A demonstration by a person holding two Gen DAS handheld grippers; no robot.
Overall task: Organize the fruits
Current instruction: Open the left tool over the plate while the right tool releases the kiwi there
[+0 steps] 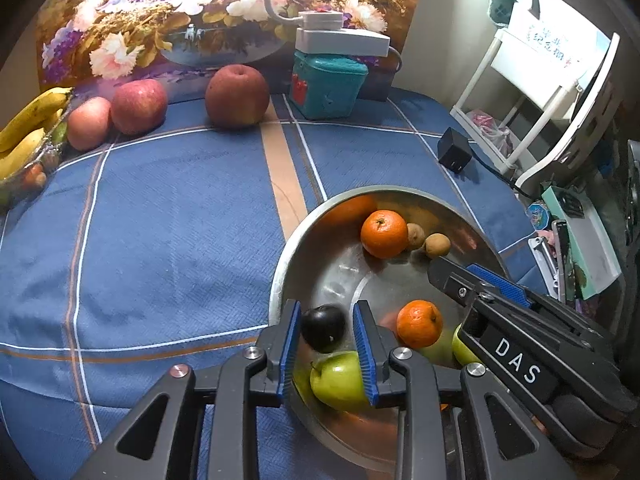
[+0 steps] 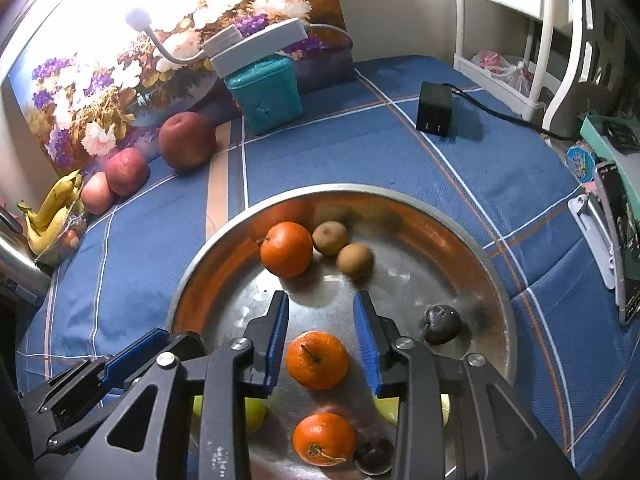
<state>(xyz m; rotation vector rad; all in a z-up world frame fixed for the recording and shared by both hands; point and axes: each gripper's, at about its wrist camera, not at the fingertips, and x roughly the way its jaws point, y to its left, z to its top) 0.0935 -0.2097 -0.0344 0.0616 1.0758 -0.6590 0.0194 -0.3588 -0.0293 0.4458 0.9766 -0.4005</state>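
- Fruits fill the steel basin (image 2: pixel 472 240) at the near edge of the blue checked cloth (image 1: pixel 160 220), and both grippers hang right over it.
- Left gripper (image 1: pixel 326 320): blue pads slightly parted, a dark plum (image 1: pixel 323 327) and a green apple (image 1: pixel 338 380) sitting in the gap; the right pad looks to touch the apple, but no firm squeeze shows.
- Right gripper (image 2: pixel 322 340): jaws a little apart, straddling an orange (image 2: pixel 317 359); there's daylight on both sides, so nothing is clamped.
- Closer in, under that gripper, a second orange (image 2: pixel 324 438) with its stem showing.
- Off to the right on the basin floor, a wrinkled dark fruit (image 2: pixel 441 325), alone.
- Farther back in the basin, a third orange (image 2: pixel 286 249) just beside two kiwis (image 2: pixel 342 248).
- Beyond the basin, on the cloth, a black power adapter (image 2: pixel 434 109) with its cable.
- Far edge: three red apples (image 1: pixel 138 106) in a row, bananas (image 1: pixel 28 128) at the left, a teal box (image 1: pixel 326 86) before the flower painting (image 1: pixel 160 20).
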